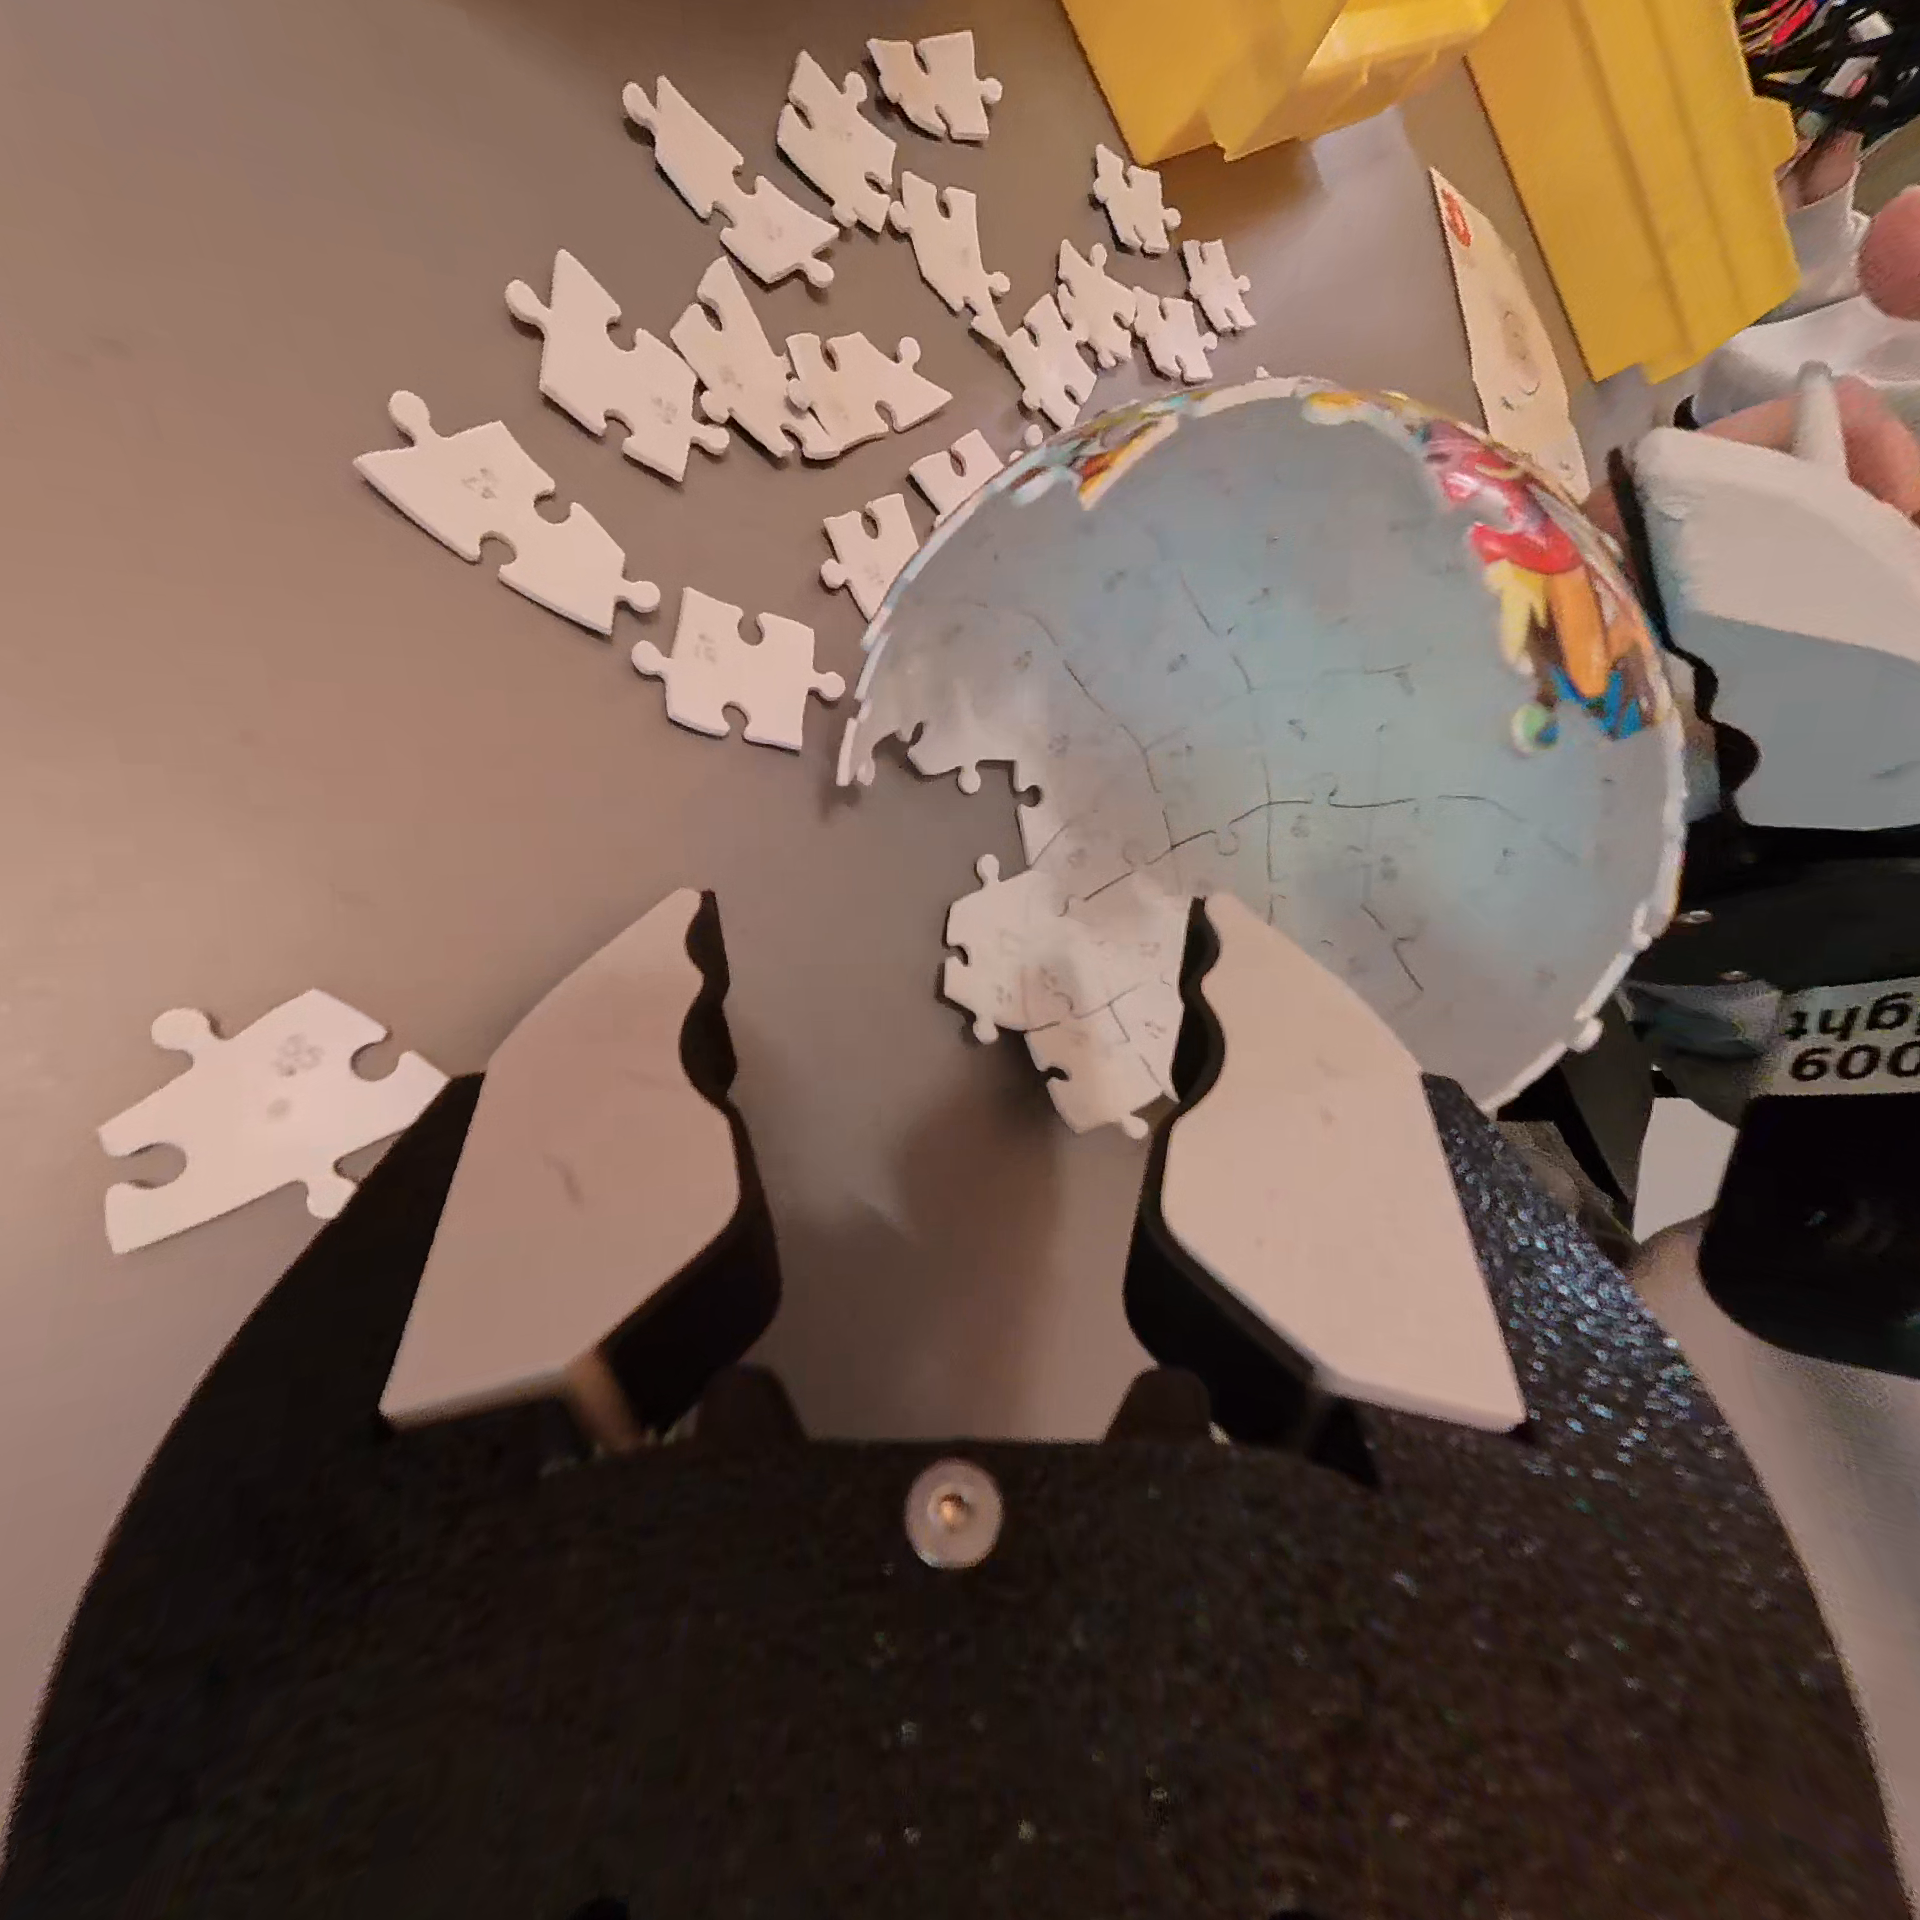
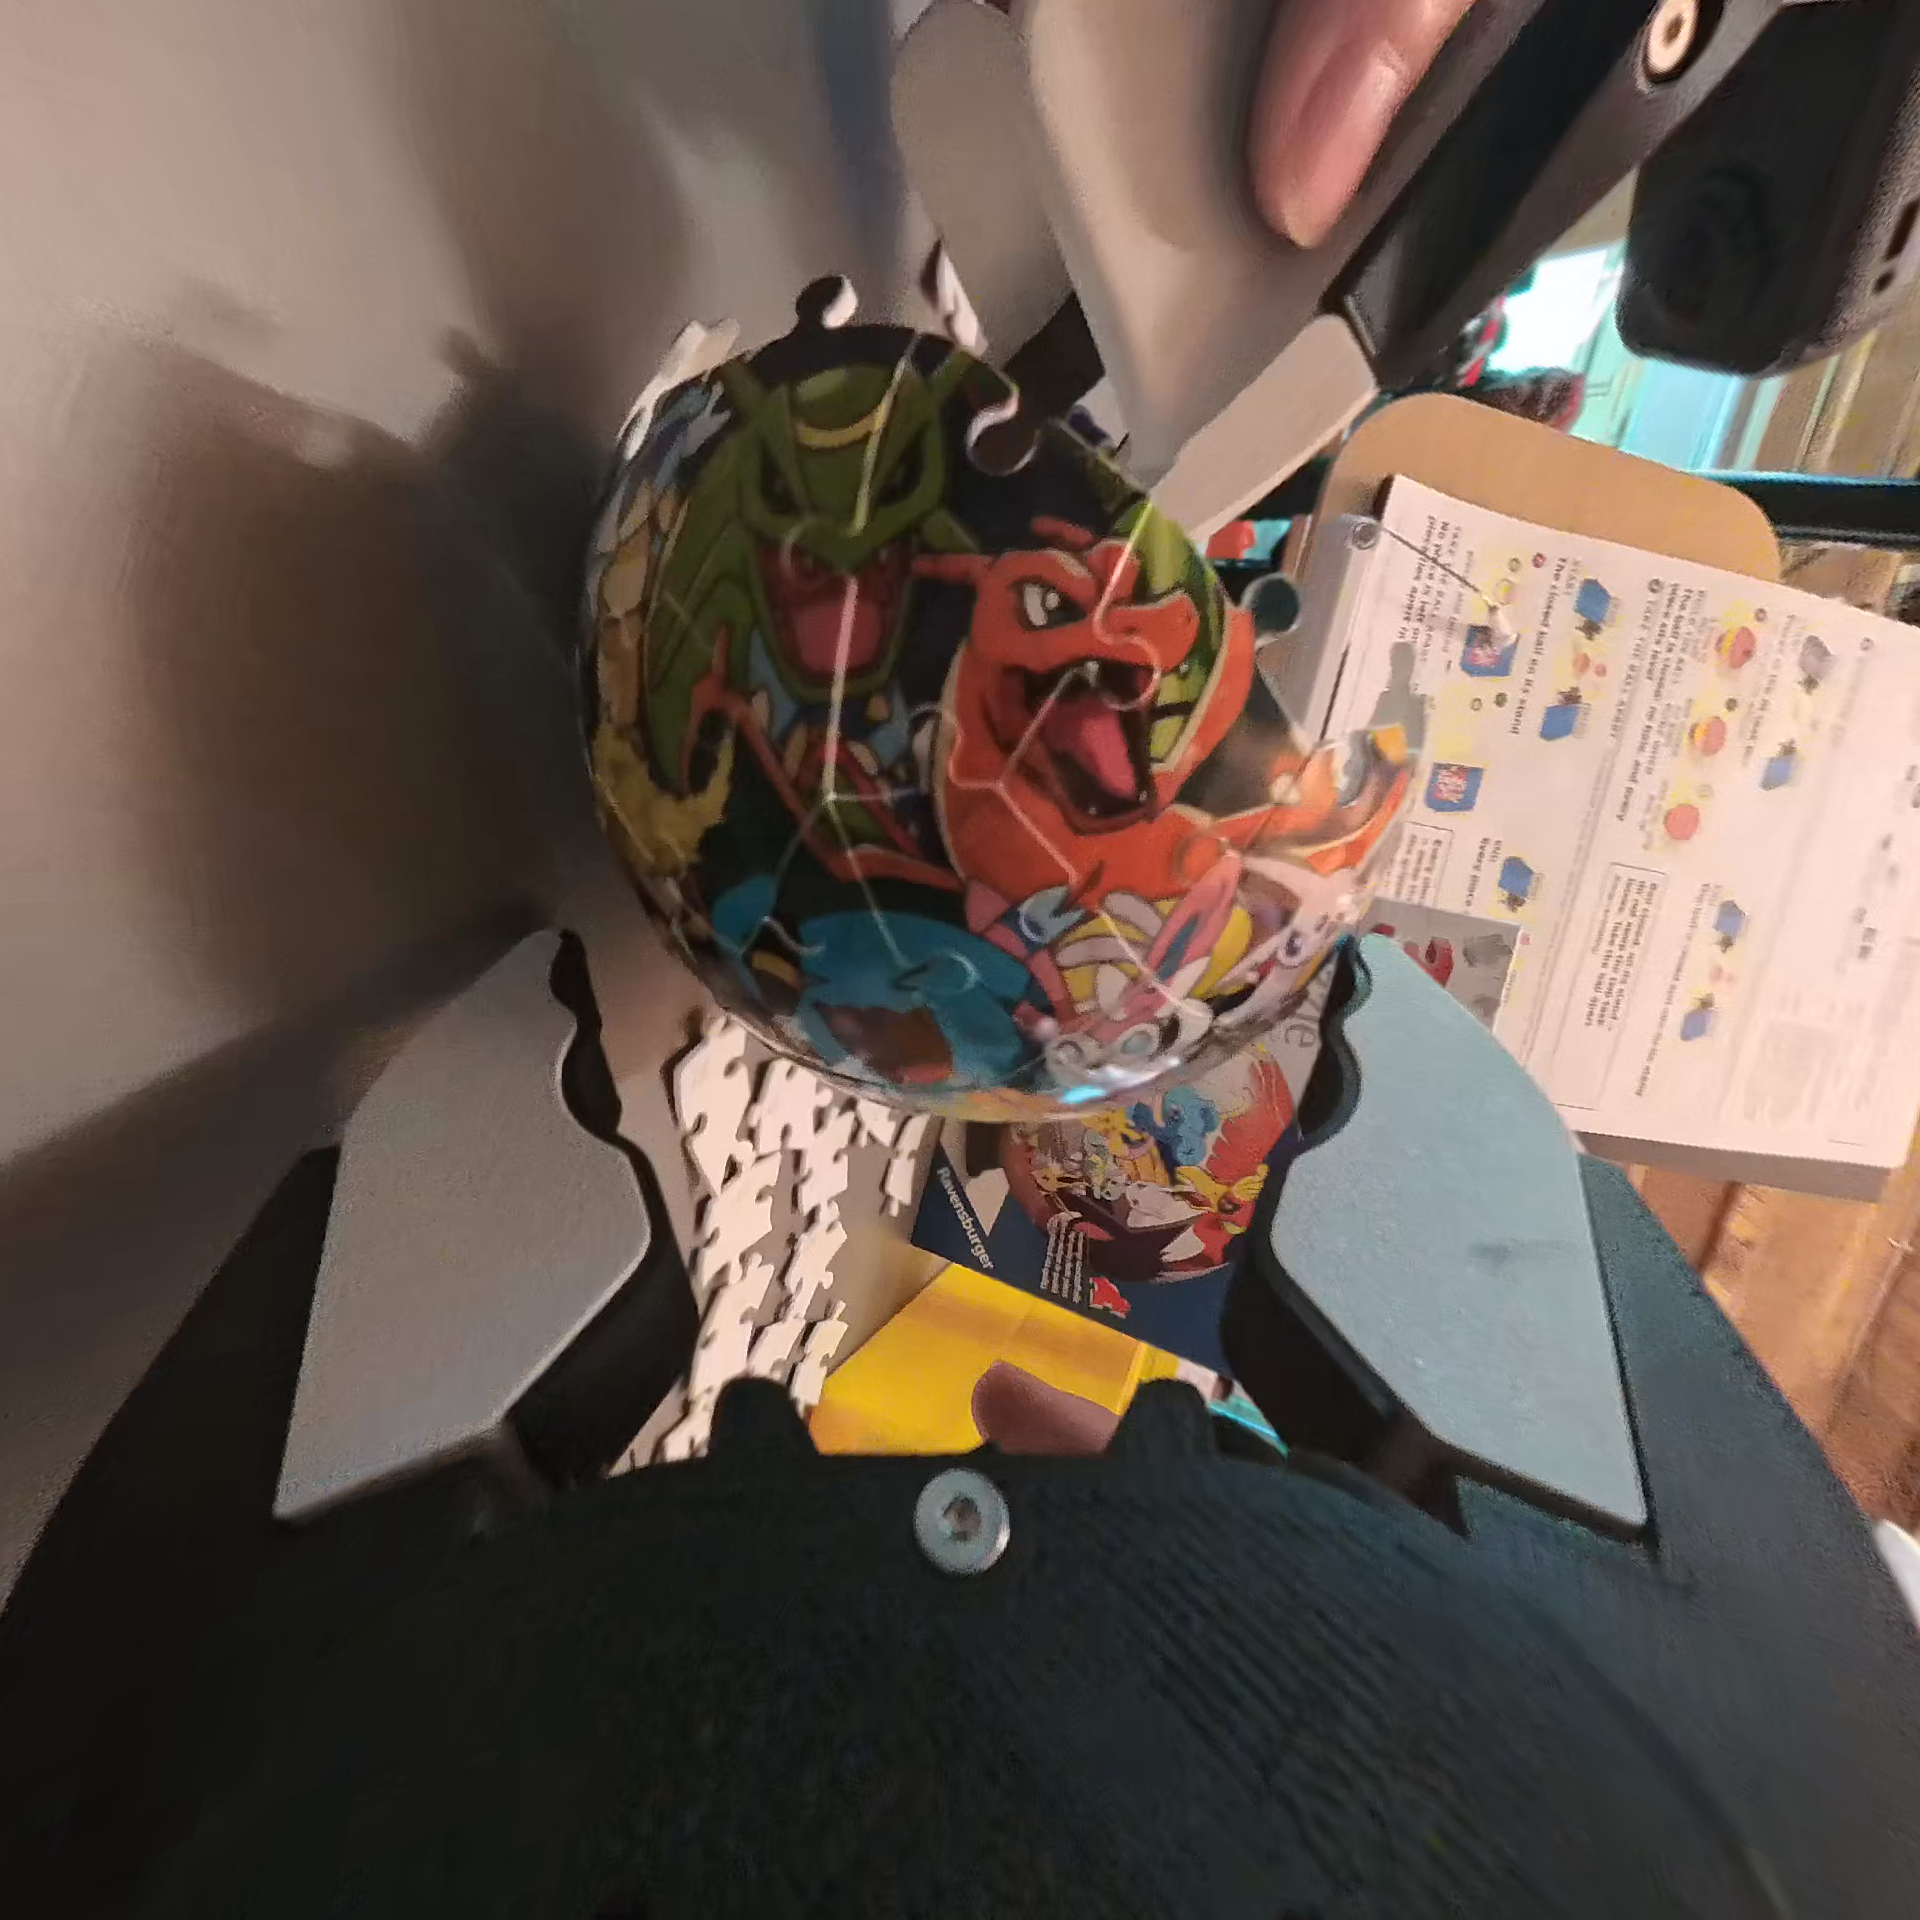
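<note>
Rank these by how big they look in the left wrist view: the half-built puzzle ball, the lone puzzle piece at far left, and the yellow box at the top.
1. Puzzle ball, though nearest the camera.
2. Yellow box, cut off by the frame.
3. Lone piece.

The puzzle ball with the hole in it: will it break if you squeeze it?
Probably fragile: the puzzle ball is a thin hollow shell of interlocked pieces with a jagged open edge, so squeezing could pop some out. Likely light, being empty inside. Its round, glossy outside may slip or roll.
</note>
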`<move>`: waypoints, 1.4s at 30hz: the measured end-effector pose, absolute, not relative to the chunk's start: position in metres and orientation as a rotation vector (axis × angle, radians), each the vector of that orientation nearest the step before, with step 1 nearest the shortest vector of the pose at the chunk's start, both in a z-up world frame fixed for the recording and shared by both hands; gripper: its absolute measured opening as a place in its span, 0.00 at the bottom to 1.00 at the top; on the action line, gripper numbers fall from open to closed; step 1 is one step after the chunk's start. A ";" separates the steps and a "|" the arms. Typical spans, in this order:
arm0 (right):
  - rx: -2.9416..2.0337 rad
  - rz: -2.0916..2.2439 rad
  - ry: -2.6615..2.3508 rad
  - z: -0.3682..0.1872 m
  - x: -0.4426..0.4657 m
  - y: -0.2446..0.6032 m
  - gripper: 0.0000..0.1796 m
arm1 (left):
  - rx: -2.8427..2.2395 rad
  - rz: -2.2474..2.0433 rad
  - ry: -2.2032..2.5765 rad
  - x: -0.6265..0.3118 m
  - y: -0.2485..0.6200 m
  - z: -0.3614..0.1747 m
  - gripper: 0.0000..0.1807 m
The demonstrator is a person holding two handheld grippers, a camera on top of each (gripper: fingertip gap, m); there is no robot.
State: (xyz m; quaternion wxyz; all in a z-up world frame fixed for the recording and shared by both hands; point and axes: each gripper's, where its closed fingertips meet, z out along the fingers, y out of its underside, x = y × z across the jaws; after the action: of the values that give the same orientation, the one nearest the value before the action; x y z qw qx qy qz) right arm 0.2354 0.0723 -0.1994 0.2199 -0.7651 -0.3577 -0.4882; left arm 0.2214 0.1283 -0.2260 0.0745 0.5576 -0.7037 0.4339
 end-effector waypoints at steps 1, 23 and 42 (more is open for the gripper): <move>-2.128 -1.314 -0.995 -0.200 0.234 0.070 0.71 | 1.674 1.305 -2.113 0.221 0.128 -0.226 0.46; -2.163 -0.923 -0.627 -0.209 0.206 0.036 0.71 | 1.637 1.270 -2.178 0.206 0.119 -0.217 0.42; -2.036 -0.841 -0.339 -0.212 0.176 0.036 0.65 | 1.521 0.910 -2.099 0.206 0.103 -0.236 0.23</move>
State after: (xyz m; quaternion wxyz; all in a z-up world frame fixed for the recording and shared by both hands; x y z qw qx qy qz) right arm 0.1759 0.0364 -0.2121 0.4405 -0.8200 -0.1366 -0.3389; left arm 0.2062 0.1033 -0.2360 0.1960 0.5428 -0.7493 0.3247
